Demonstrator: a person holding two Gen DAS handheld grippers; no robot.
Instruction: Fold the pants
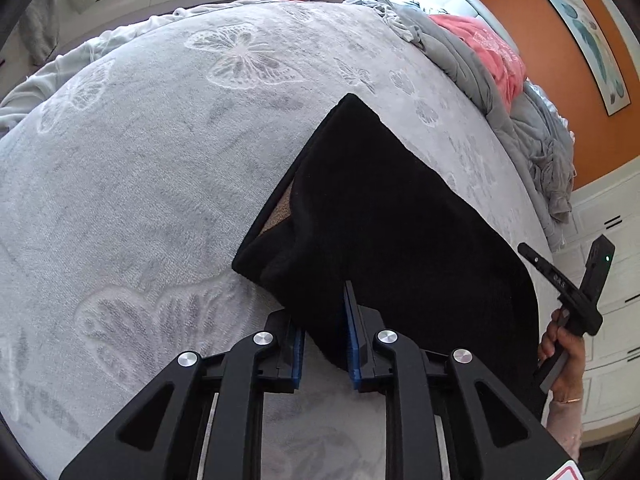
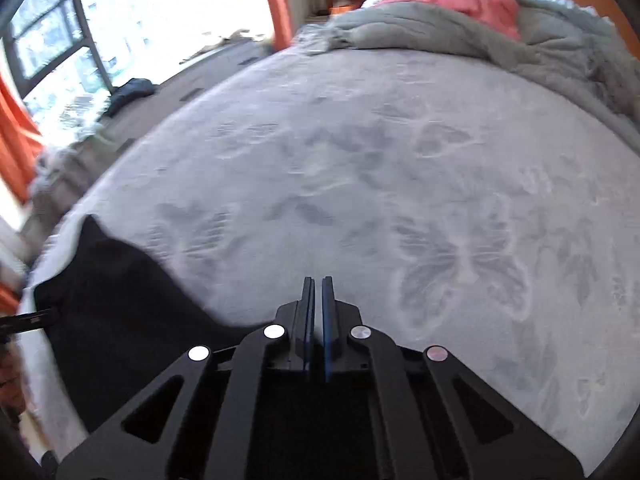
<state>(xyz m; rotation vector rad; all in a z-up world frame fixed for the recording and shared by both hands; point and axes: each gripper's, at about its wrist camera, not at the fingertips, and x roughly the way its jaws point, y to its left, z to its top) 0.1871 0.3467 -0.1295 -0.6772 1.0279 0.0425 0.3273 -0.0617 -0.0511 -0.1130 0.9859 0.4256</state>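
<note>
Black pants [image 1: 380, 208] lie folded into a long band on the grey butterfly blanket [image 1: 160, 160], running from the middle of the bed toward the near right. My left gripper [image 1: 320, 300] is shut on the band's near left corner, with thick black cloth filling the gap between its blue pads [image 1: 352, 332]. In the right wrist view, the right gripper [image 2: 318, 280] hovers over bare blanket [image 2: 400, 180], jaws shut with nothing in them. The pants [image 2: 120, 300] lie to its lower left. This view is motion-blurred. A hand [image 1: 560, 344] holds the right gripper's handle at the bed's right edge.
A heap of grey and pink bedding [image 1: 492, 60] lies along the head of the bed [image 2: 440, 0]. White drawers [image 1: 608, 320] stand beside the bed on the right. A bright window [image 2: 60, 40] with orange curtains is on the far left side.
</note>
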